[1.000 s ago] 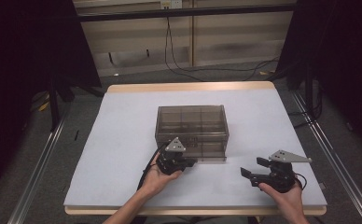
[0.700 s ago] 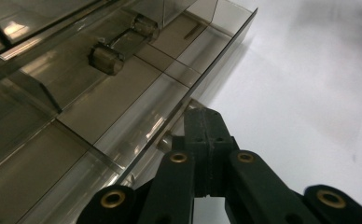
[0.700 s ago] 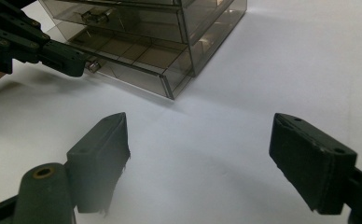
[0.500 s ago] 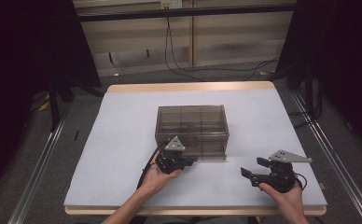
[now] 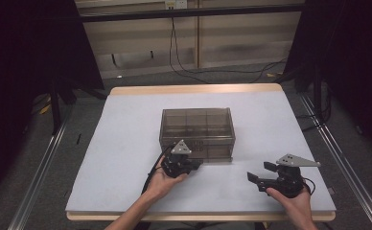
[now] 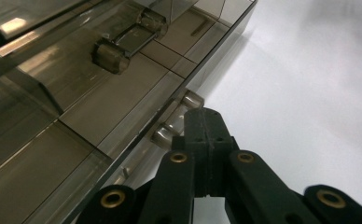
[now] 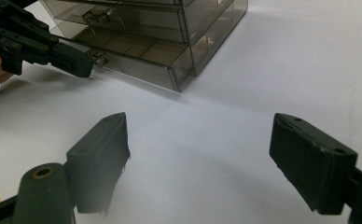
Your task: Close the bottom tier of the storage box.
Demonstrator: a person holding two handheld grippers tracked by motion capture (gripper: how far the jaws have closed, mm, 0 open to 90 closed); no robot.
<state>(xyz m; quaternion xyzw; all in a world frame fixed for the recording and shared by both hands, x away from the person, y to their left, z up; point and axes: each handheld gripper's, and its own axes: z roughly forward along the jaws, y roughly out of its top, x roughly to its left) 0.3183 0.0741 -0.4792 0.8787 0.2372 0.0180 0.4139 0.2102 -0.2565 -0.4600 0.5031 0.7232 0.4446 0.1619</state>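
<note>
Left gripper (image 6: 206, 122): jaws pressed together, pinching the bottom drawer handle (image 6: 177, 119) of the smoked-plastic drawer cabinet (image 5: 197, 132); the handle sits right at the jaw tips, the cabinet front just beyond them. Judged light, rigid, slick and brittle; the small bar handle is the only sound hold, and the cabinet may slide when pulled. Its long axis runs across the table, drawer fronts facing the person. Right gripper (image 5: 269, 173): jaws spread wide, nothing between them, cabinet well ahead of them.

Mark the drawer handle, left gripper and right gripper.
drawer handle (image 6: 177, 119): left gripper view, clear bar ahead of the jaws.
left gripper (image 6: 206, 128): left gripper view, closed tips.
right gripper (image 7: 198, 154): right gripper view, gap between open jaws.
</note>
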